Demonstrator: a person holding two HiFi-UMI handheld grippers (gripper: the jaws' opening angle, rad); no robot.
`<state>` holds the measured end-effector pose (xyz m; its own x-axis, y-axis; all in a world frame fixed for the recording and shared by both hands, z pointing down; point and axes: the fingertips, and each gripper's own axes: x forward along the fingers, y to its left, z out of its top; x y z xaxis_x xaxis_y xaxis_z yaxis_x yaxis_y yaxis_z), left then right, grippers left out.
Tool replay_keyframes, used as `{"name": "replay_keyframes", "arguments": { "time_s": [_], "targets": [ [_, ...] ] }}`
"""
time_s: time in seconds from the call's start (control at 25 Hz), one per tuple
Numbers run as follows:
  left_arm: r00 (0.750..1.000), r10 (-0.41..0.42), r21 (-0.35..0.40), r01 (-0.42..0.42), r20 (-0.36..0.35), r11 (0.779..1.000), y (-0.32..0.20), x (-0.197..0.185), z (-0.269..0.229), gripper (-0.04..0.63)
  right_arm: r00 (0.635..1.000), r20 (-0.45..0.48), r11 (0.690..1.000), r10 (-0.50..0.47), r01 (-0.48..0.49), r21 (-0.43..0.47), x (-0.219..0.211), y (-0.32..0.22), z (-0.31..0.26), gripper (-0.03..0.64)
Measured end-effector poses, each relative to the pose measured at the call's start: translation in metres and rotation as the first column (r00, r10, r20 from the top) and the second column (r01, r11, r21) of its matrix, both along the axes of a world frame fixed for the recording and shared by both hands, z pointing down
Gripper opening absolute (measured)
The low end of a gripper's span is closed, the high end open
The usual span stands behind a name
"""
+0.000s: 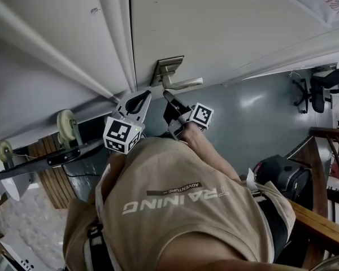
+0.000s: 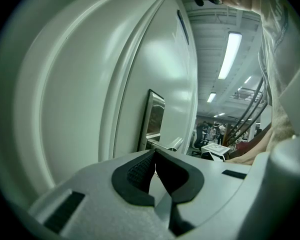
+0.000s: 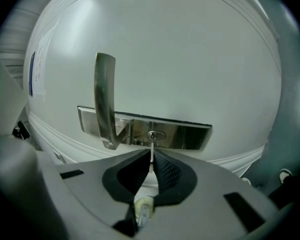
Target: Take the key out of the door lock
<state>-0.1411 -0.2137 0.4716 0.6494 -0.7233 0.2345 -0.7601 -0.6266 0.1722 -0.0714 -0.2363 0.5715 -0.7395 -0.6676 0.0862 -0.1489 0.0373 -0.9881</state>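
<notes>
Clamping the key [image 3: 151, 145] by its shaft, the right gripper [image 3: 151, 155] has its jaws closed tight on it, just in front of the door [image 3: 190, 59]. The key's far end sits at the keyhole [image 3: 155, 135] in the steel lock plate [image 3: 185, 134], right of the lever handle [image 3: 104, 99], which points upward in the right gripper view. The left gripper [image 2: 154, 153] hangs just left of the handle, near the door, its jaws pressed together with nothing between them.
</notes>
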Motion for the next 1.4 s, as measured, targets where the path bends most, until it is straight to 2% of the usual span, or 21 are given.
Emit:
{"name": "replay_keyframes", "arguments": {
  "time_s": [0.12, 0.36, 0.56, 0.68, 0.8, 0.92, 1.04, 1.12, 1.2, 1.32, 1.4],
  "targets": [
    [1.0, -0.008, -0.009, 0.008, 0.0, 1.0, 0.008, 0.002, 0.0, 0.009, 1.0, 0.001, 1.0, -0.011, 0.011, 0.015, 0.006, 0.014, -0.006, 0.028],
    [1.0, -0.023, -0.018, 0.023, 0.007, 1.0, 0.017, 0.009, 0.005, 0.009, 0.995, -0.074, 0.991, -0.069, 0.077, 0.109, 0.008, 0.027, -0.02, 0.028],
    [0.999, -0.024, -0.054, 0.025, 0.026, 0.998, 0.035, 0.021, 0.013, 0.009, 0.983, -0.172, 0.984, -0.069, 0.096, 0.15, 0.027, 0.043, -0.018, 0.028],
    [0.999, -0.022, -0.073, 0.024, 0.038, 0.997, 0.047, 0.032, 0.018, 0.009, 0.959, -0.265, 0.971, -0.101, 0.153, 0.183, 0.037, 0.058, -0.015, 0.028],
    [0.998, -0.032, -0.067, 0.036, 0.046, 0.997, 0.056, 0.043, 0.017, 0.009, 0.915, -0.386, 0.933, -0.121, 0.237, 0.271, 0.042, 0.067, -0.024, 0.028],
    [0.997, -0.07, -0.061, 0.071, 0.023, 0.996, 0.062, 0.055, 0.014, 0.009, 0.862, -0.494, 0.884, -0.112, 0.314, 0.347, 0.05, 0.072, -0.031, 0.028],
    [0.994, -0.108, -0.062, 0.107, -0.013, 0.992, 0.066, 0.064, 0.005, 0.009, 0.83, -0.552, 0.848, -0.081, 0.349, 0.399, 0.06, 0.073, -0.038, 0.028],
    [0.992, -0.126, -0.046, 0.125, -0.018, 0.991, 0.069, 0.067, -0.006, 0.009, 0.801, -0.597, 0.807, -0.055, 0.388, 0.446, 0.066, 0.074, -0.05, 0.028],
    [0.988, -0.152, -0.038, 0.152, -0.001, 0.988, 0.075, 0.067, -0.01, 0.009, 0.778, -0.626, 0.767, -0.047, 0.43, 0.476, 0.07, 0.077, -0.059, 0.028],
    [0.979, -0.199, -0.058, 0.201, 0.03, 0.978, 0.085, 0.063, -0.007, 0.009, 0.77, -0.636, 0.735, -0.055, 0.462, 0.496, 0.075, 0.083, -0.064, 0.028],
    [0.97, -0.24, -0.067, 0.242, 0.044, 0.968, 0.09, 0.056, -0.007, 0.009, 0.73, -0.683, 0.696, -0.024, 0.503, 0.513, 0.077, 0.086, -0.061, 0.028]
  ]
}}
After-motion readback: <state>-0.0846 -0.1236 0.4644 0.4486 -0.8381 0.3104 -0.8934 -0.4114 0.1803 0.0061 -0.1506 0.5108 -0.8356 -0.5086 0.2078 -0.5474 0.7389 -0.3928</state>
